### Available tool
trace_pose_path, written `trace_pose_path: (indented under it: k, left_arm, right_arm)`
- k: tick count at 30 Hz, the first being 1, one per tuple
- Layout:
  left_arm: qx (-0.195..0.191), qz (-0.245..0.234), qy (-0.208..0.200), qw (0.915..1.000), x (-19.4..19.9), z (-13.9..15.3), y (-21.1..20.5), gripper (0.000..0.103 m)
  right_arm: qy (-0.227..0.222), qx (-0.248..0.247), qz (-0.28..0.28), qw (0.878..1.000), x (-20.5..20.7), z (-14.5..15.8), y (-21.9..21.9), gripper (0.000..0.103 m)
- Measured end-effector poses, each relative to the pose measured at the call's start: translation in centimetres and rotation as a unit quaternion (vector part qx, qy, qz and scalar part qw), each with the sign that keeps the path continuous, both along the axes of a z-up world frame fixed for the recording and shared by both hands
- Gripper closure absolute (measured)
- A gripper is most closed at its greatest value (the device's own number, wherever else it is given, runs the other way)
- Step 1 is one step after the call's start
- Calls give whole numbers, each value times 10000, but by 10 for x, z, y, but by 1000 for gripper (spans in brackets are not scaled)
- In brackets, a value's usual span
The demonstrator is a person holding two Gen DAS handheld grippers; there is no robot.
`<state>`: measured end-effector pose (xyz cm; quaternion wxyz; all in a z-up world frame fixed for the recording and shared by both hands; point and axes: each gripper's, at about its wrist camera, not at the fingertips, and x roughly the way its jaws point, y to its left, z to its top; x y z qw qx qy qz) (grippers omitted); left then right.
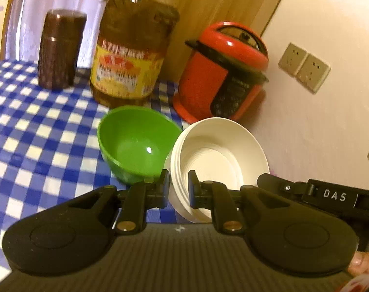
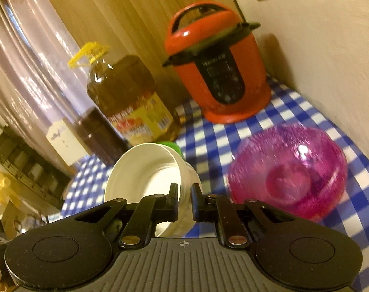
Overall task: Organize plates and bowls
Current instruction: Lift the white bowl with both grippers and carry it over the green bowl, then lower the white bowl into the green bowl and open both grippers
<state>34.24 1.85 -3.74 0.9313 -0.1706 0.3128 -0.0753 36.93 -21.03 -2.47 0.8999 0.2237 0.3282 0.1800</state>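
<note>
Together both tools, left tool [image 1: 179,182] and right tool [image 2: 184,193], pinch the white bowl stack [image 1: 221,150].

left gripper [image 1: 179,189]: jaws clamped, tilted down | right gripper [image 2: 184,203]: jaws clamped, tilted down

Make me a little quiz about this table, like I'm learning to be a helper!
1. True or false: the green bowl has soup in it.
2. What do the left tool and the right tool both grip? A) white bowls B) a spoon C) a cup
3. Fill in: the pink bowl sits on a blue-and-white checked ____.

Key: 1 false, it is empty. 2 A. 3 cloth.
</note>
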Motion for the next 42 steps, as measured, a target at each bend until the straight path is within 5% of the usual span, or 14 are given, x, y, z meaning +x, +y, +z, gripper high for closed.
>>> trace_pose_path:
  k: [11,30,42]
  left_arm:
    - [113,371,-439,9983,32,15,19,90]
    - [-405,836,363,9950,87,-41,62,90]
    - [-88,738,465,9961,92,-50,55,90]
  right_arm:
    - [-143,79,94,9998,45,0,26,93]
    - [90,-586,291,9978,109,-39,81,93]
    - [50,-951,354,9948,114,-50,91,93]
